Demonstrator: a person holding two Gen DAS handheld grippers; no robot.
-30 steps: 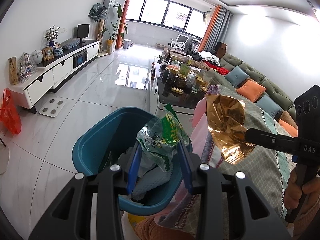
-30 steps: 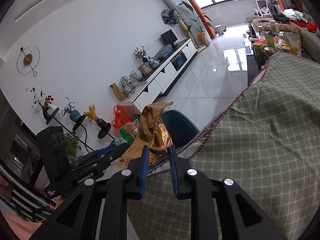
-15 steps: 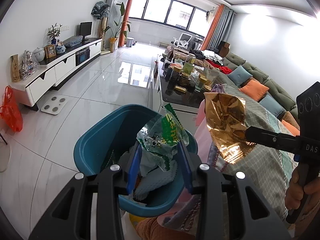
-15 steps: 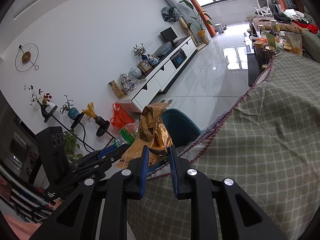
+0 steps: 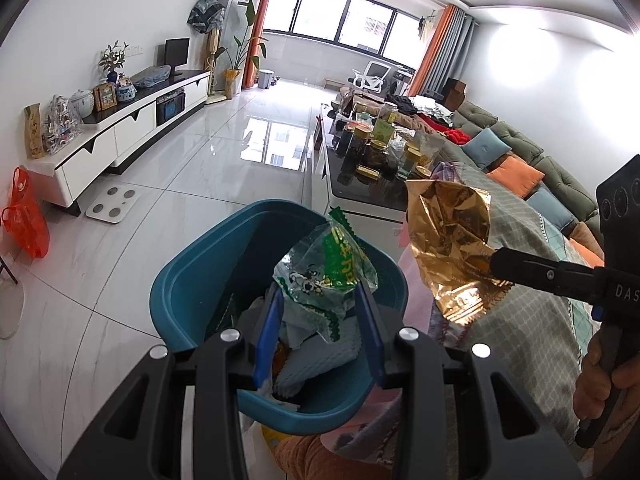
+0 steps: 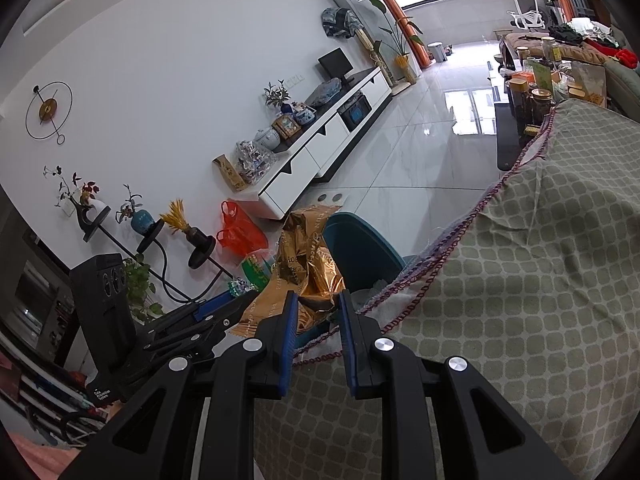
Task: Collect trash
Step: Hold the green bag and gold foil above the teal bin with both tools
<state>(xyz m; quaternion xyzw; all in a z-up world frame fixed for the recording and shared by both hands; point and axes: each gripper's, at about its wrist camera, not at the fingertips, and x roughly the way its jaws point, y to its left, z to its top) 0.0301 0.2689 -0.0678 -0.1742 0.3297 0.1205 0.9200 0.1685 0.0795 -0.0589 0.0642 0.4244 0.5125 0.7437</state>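
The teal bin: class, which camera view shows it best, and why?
The left wrist view: the teal bin shows its whole rim and the trash inside, under the green wrapper. The right wrist view shows only part of it, behind the gold wrapper.

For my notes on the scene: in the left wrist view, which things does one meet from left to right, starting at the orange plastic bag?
Orange plastic bag → teal bin → green wrapper held in the left tongs → gold foil bag → right tongs.
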